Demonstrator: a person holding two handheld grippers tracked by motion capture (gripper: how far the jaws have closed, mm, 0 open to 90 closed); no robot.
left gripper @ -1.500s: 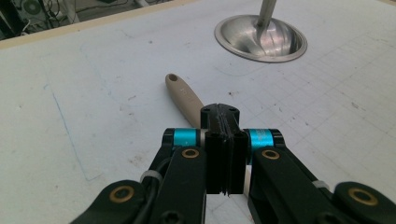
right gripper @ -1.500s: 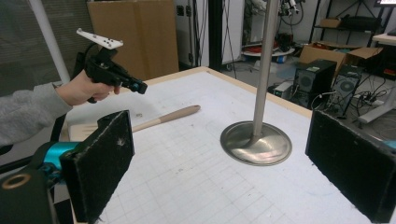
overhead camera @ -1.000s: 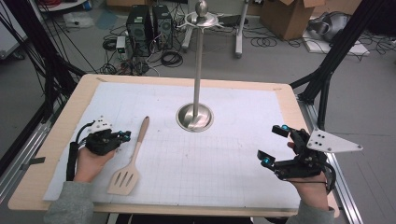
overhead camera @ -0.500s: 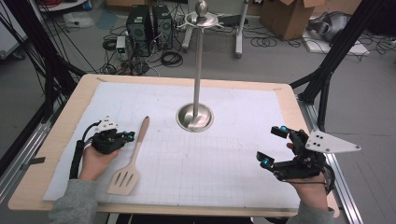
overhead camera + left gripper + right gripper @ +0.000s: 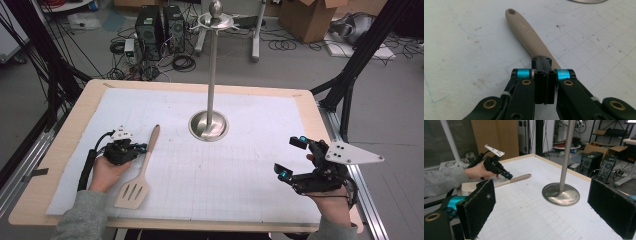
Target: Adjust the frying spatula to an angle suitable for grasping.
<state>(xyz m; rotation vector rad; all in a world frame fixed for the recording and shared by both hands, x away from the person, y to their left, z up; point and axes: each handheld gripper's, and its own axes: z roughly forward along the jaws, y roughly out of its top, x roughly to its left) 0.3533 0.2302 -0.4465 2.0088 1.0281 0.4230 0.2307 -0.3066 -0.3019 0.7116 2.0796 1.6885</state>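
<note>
Bench (image 5: 70,150): pale wood top, covered with a white gridded sheet (image 5: 240,165).

Stand (image 5: 212,75): upright metal pole on a round polished base, at the middle of the sheet, toward the far side; a ball knob and small disc at its top.

Spatula (image 5: 141,170): light wooden, slotted blade, lying flat on the left part of the sheet. Blade at the near end, handle running away to the far side, with a hole at its far tip (image 5: 511,11).

Left gripper (image 5: 134,149): held in the person's left hand (image 5: 106,172), low over the sheet, just left of the spatula handle. In the left gripper view its jaws are together, the tip at or over the handle's middle; contact cannot be told.

Right gripper (image 5: 291,159): held in the right hand (image 5: 334,207) at the near right of the bench, well apart from stand and spatula. Jaws wide apart, nothing between the black pads (image 5: 480,206).
</note>
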